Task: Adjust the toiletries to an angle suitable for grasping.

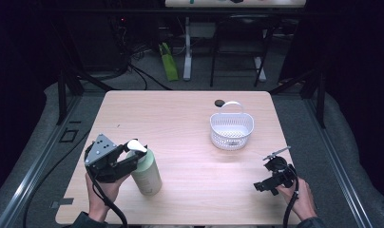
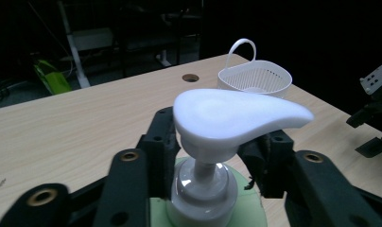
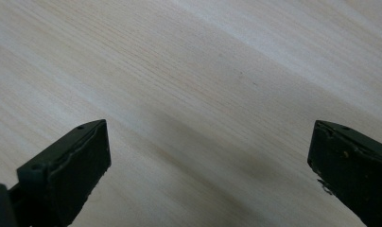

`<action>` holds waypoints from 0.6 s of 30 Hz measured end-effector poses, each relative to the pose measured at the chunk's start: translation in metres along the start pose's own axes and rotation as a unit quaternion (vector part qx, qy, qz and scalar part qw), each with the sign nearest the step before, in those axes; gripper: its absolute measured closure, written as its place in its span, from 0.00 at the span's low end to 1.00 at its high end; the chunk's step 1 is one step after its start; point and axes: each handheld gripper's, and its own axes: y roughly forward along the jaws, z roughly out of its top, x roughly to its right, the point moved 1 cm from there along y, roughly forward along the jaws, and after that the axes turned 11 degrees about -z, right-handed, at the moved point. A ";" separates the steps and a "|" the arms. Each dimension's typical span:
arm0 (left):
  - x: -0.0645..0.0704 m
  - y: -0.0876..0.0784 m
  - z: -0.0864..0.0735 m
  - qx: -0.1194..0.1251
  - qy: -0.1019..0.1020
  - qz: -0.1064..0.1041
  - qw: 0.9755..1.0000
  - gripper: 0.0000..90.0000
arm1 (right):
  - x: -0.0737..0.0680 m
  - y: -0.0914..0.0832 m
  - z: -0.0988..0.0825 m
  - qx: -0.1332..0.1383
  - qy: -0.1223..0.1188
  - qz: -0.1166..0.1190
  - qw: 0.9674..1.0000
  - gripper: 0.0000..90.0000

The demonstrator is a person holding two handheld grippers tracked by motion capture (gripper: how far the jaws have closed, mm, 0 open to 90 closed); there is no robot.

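I've got the left gripper (image 1: 128, 160) right at the neck of the pale green pump bottle (image 1: 146, 173), which stands upright near the front left corner of the surface (image 1: 180, 118). In the left gripper view the black jaws sit on either side of the neck collar under the white pump head (image 2: 227, 116), and they look pressed onto it, pinching the bottle just below the pump. The bottle's long axis runs straight up, and my jaws come in level across it from its left side, so any lift has to go straight up along that axis or the bottle will tip.

The white basket (image 1: 232, 129) sits well apart from the bottle, off to its right and farther back, handle up. The pump spout points roughly that way.

My right gripper (image 1: 266, 185) rests near the front right corner, well clear of the bottle, jaws spread wide over bare wood. The left is plainly the nearer one, so it carries.
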 end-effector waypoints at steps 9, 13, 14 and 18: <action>0.003 0.003 0.000 0.011 0.009 -0.001 1.000 0.74 | 0.001 -0.002 0.000 0.005 0.002 -0.005 1.000 0.00; 0.004 0.007 0.001 0.013 0.011 -0.003 1.000 0.75 | 0.004 -0.005 0.000 0.014 0.012 -0.012 1.000 0.00; 0.005 0.009 0.002 0.012 0.012 -0.005 1.000 0.75 | 0.004 -0.005 0.000 0.014 0.012 -0.013 1.000 0.00; 0.006 0.014 0.004 0.011 0.016 -0.010 1.000 0.75 | 0.004 -0.005 0.000 0.015 0.010 -0.013 1.000 0.00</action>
